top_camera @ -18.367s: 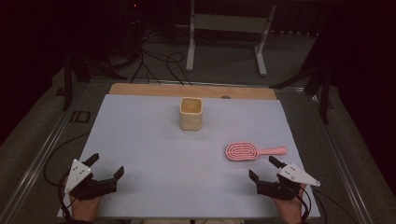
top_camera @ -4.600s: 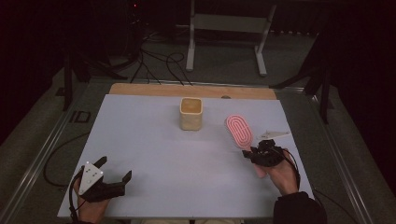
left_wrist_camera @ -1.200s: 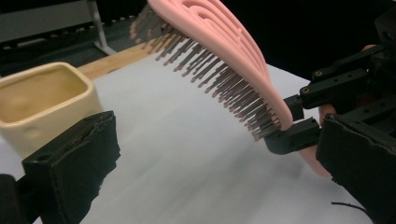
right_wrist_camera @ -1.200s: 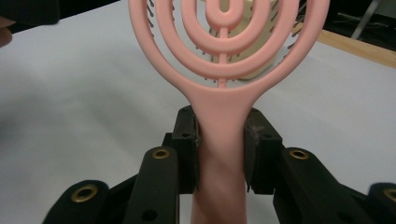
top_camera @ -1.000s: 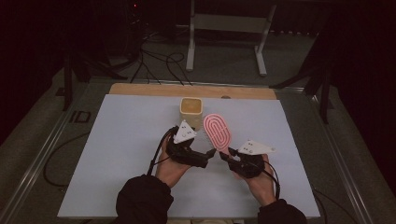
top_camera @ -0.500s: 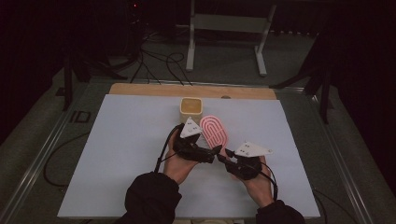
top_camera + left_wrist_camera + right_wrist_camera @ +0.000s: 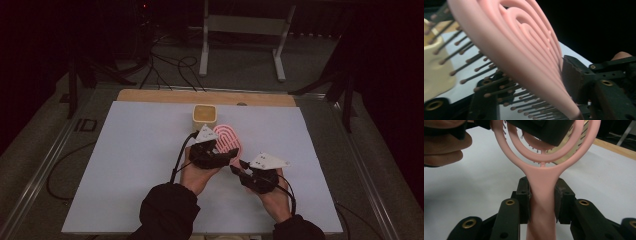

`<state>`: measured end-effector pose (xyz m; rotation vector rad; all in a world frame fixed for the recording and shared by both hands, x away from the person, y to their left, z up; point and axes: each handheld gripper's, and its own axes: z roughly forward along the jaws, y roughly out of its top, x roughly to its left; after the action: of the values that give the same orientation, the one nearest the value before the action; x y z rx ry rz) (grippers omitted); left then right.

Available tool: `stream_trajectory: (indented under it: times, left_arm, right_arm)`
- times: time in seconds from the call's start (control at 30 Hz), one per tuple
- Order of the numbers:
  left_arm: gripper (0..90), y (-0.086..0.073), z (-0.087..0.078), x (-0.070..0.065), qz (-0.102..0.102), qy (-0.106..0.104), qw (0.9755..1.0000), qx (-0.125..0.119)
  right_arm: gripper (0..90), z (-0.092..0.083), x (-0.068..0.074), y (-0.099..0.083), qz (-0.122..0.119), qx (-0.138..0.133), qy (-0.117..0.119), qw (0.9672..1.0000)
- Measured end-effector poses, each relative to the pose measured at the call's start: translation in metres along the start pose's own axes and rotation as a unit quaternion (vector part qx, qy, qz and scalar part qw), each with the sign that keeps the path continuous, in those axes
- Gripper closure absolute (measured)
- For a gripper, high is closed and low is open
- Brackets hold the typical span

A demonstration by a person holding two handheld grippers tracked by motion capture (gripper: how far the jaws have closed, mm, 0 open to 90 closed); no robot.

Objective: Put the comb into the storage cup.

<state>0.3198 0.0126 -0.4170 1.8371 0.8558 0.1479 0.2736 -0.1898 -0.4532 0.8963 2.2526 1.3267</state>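
Two handheld grippers, both matte black. The left gripper [image 7: 227, 154] and the right gripper [image 7: 241, 166] each carry a pale grey three-cornered plate on top, dotted with small dark marks. A thin black cable trails from each body and loops back past the wrist. In the gripper views the linkage arms are chunky and rounded, with brass-coloured ringed holes at the pivots, ending in flat, blocky black pads. The person wears dark long sleeves [image 7: 167, 210], bunched at the cuffs.

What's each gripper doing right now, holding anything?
Left gripper: jaws have just been closing, now clamped on the head of the pink hairbrush.
Right gripper: shut on the brush's handle.
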Motion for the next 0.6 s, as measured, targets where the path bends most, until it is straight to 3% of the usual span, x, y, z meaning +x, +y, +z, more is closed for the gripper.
stream_trajectory:
  times: [0.23, 0.6]
  left_arm:
    - [56.2, -0.001, -0.001, 0.001, -0.015, -0.028, 0.9995, -0.01]
    - [62.9, -0.002, -0.0013, -0.0002, -0.025, -0.052, 0.9982, -0.019]
  right_arm:
    - [69.8, 0.0012, 0.0002, -0.0014, -0.002, 0.002, -0.001, 1.0]
    - [69.8, 0.002, 0.0012, -0.0015, -0.002, 0.0, -0.001, 1.0]
